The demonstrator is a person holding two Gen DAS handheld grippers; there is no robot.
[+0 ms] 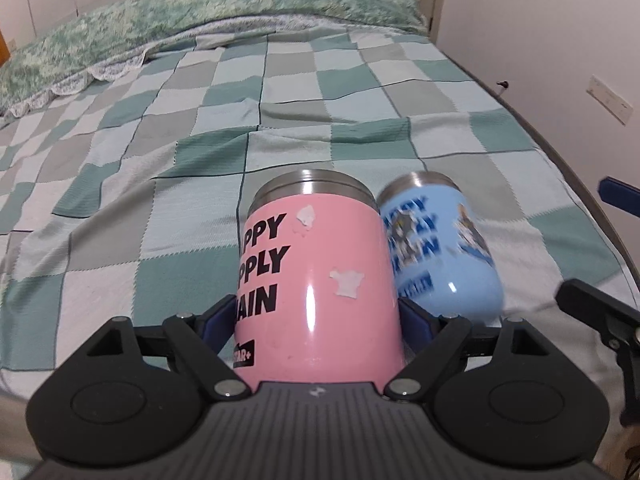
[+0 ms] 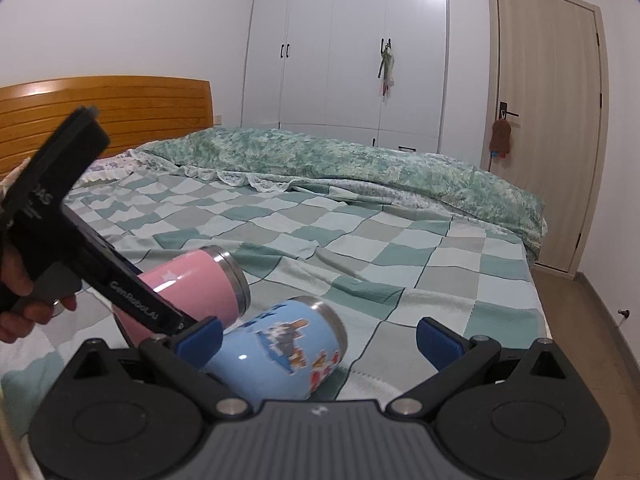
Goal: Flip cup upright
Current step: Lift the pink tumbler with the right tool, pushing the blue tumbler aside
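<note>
My left gripper [image 1: 316, 320] is shut on a pink steel-rimmed cup [image 1: 316, 280] and holds it tilted above the bed, rim pointing away. It also shows in the right wrist view [image 2: 192, 292], with the left gripper [image 2: 132, 292] around its base. A blue cup [image 1: 440, 248] with cartoon print lies on its side on the checked blanket just right of the pink one. In the right wrist view the blue cup [image 2: 280, 348] lies between my right gripper's [image 2: 318, 340] open blue fingers [image 2: 200, 336], blurred.
A green-and-white checked blanket [image 2: 400, 248] covers the bed. A folded green quilt [image 2: 360, 160] lies across the far side. A wooden headboard [image 2: 120, 108], white wardrobe [image 2: 348, 48] and door [image 2: 548, 120] stand behind. The bed's right edge [image 1: 560, 152] runs beside a wall.
</note>
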